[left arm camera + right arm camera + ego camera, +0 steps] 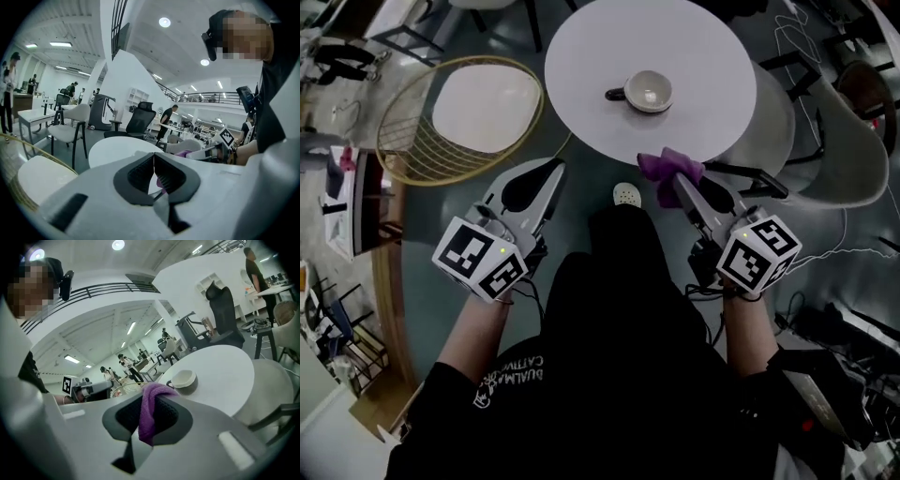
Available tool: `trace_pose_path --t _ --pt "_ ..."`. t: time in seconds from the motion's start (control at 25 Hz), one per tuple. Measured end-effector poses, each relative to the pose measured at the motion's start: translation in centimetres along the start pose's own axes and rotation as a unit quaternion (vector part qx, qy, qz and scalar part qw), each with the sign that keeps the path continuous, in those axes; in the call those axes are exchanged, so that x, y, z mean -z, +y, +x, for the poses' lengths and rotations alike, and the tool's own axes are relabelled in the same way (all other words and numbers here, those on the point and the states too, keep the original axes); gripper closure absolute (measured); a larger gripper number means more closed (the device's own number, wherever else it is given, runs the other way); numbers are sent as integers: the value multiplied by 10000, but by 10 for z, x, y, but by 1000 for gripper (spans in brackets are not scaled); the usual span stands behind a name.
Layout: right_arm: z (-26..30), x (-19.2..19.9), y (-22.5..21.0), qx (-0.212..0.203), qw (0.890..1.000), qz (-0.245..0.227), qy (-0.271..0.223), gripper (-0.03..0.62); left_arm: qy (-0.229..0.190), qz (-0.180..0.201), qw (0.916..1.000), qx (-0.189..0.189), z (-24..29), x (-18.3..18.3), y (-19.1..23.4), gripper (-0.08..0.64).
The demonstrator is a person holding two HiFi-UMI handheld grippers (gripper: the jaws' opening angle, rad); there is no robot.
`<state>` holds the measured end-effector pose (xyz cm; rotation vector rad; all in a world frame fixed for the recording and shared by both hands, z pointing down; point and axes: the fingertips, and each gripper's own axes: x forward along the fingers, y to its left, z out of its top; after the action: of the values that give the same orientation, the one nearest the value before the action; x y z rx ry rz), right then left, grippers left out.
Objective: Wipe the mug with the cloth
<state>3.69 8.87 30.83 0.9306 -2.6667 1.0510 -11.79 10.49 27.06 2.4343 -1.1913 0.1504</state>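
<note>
A cream mug (648, 91) with a dark outside and handle stands upright on the round white table (703, 56); it also shows in the right gripper view, mug (183, 379). My right gripper (672, 175) is shut on a purple cloth (668, 167) at the table's near edge, short of the mug. The cloth (149, 413) hangs out between its jaws. My left gripper (551, 172) is shut with nothing in it, off the table to the left. In the left gripper view its jaws meet, and the cloth (182, 153) shows beyond them.
A wire-framed chair with a white seat (483, 108) stands left of the table, and a white chair (848, 141) stands at its right. My white shoe (626, 195) is on the floor under the table's near edge. Cables and dark gear lie at lower right.
</note>
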Motion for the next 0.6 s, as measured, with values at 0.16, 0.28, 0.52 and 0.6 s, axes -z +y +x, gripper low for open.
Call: trace_pose_path --t 0.16,0.28,0.52,0.6 --pt "40 3 -18 -137 9996 143 180 548 372 364 9985 -146 34 17 29 508" --pt "61 -3 -35 -225 9992 20 333 548 725 642 9950 -244 70 29 50 443" --pt "87 -10 -67 -398 9968 -42 697 548 1255 973 9873 -50 133 44 80 422" --pt "94 -9 -79 -473 9954 7 836 548 1564 1342 9785 55 155 53 86 422"
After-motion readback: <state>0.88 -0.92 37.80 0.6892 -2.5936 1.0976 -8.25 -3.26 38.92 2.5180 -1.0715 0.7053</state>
